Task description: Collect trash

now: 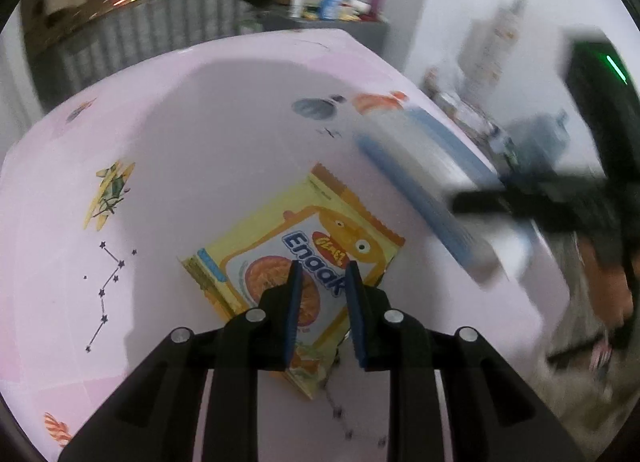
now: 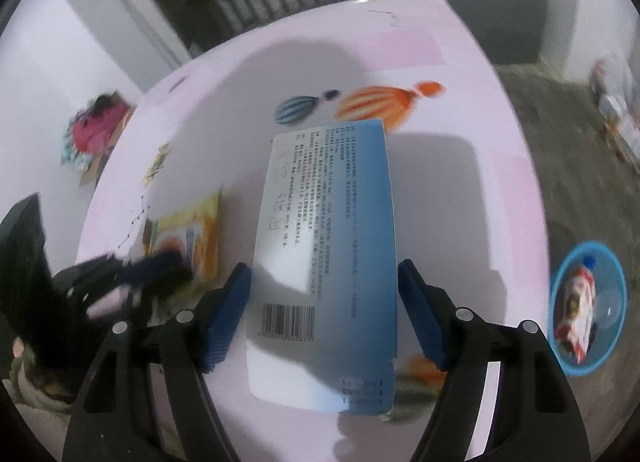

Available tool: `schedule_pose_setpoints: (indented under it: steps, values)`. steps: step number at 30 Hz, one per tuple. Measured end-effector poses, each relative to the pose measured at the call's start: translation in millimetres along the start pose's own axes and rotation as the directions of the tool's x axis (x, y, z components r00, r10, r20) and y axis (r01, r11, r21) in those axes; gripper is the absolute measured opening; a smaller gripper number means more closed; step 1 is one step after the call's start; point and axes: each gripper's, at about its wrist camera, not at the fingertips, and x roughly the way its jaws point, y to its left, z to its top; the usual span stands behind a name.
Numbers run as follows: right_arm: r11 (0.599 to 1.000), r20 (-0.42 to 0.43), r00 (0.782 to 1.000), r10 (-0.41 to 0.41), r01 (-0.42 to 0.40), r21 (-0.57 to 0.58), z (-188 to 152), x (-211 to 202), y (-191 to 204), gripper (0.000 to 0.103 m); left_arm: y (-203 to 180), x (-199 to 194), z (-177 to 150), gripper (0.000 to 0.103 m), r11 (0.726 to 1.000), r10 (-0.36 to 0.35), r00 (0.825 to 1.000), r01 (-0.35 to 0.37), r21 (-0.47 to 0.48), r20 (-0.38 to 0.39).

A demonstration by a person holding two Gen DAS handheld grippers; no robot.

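Through the left wrist camera my left gripper [image 1: 322, 274] hovers, jaws narrowly parted, over the Enaak snack wrapper [image 1: 280, 258] lying flat on the pink printed tablecloth [image 1: 180, 182]; it looks light, crinkly and slippery, so I'd pinch an edge. Through the right wrist camera my right gripper [image 2: 324, 282] clamps the blue-and-white carton [image 2: 326, 246], seemingly light and stiff, above the table; a blue bin [image 2: 616, 302] sits on the floor to the right.
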Motion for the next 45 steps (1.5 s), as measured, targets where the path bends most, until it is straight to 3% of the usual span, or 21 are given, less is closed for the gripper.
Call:
schedule_pose_setpoints:
  steps: [3,6,8,11,14,16,18,22,24,27,30,33,38,42,45]
  values:
    - [0.998,0.006,1.000,0.025,-0.026,0.054,-21.1,-12.6,-8.0,0.070,-3.4,6.2,10.6,0.021,0.999,0.017,1.000,-0.016,-0.046,0.018]
    - [0.999,0.005,1.000,0.021,-0.021,0.043,-38.5,-19.7,-2.2,0.070,-6.9,5.9,14.3,0.021,0.996,-0.038,0.999,0.038,-0.076,0.003]
    - [0.999,0.008,1.000,0.012,-0.012,0.040,-45.5,-22.4,1.2,0.070,-2.1,-9.1,20.3,0.022,0.992,-0.047,0.996,0.055,-0.113,0.071]
    - [0.999,0.018,1.000,0.004,-0.004,0.037,-48.7,-21.4,5.5,0.070,11.0,-19.0,35.9,0.026,0.993,0.031,0.993,-0.017,-0.117,0.117]
    - [1.000,0.031,0.999,-0.013,0.012,0.022,-47.2,-17.1,12.7,0.070,29.7,-6.8,42.7,0.026,0.984,0.109,0.992,-0.098,-0.150,0.069]
    - [1.000,0.033,0.999,-0.012,0.011,0.021,-47.8,-17.7,11.0,0.069,44.6,7.0,40.0,0.026,0.973,0.128,0.992,-0.128,-0.190,-0.011]
    - [1.000,0.035,0.999,-0.007,0.006,0.026,-47.3,-17.5,9.8,0.069,49.8,6.4,35.4,0.026,0.972,0.106,0.994,-0.106,-0.209,-0.014]
    - [0.999,0.038,0.999,0.006,-0.008,0.045,-46.9,-18.6,3.6,0.068,40.6,-10.5,12.4,0.026,0.973,-0.041,0.999,0.034,-0.229,-0.026]
    - [0.999,0.043,0.999,0.007,-0.009,0.049,-46.6,-19.9,3.9,0.067,34.8,-18.9,3.2,0.026,0.972,-0.070,0.998,0.065,-0.225,-0.011]
    - [0.998,0.057,0.998,0.019,-0.022,0.054,-45.5,-22.2,4.6,0.066,39.5,-31.6,-6.1,0.026,0.967,-0.093,0.996,0.092,-0.240,0.005]
    - [0.999,0.083,0.996,0.018,-0.022,0.045,-42.6,-28.0,8.9,0.066,53.8,-37.7,-11.7,0.026,0.956,-0.075,0.997,0.074,-0.284,0.010]
    - [1.000,0.114,0.993,0.025,-0.026,0.010,-37.0,-33.3,17.4,0.066,65.9,-35.9,-18.5,0.026,0.938,-0.088,0.996,0.076,-0.337,-0.021]
    - [0.999,0.075,0.997,0.021,-0.017,-0.044,-34.6,-17.1,31.9,0.065,70.4,-30.4,-21.1,0.026,0.885,-0.227,0.974,0.197,-0.421,-0.022]
    - [0.999,0.041,0.999,0.027,-0.026,-0.029,-37.1,-6.5,30.1,0.065,69.4,-35.1,-19.7,0.026,0.824,-0.346,0.937,0.325,-0.464,0.041]
    - [0.999,0.039,0.998,0.044,-0.043,-0.019,-36.4,-6.4,26.6,0.065,61.4,-45.3,-13.5,0.026,0.788,-0.429,0.895,0.436,-0.434,0.119]
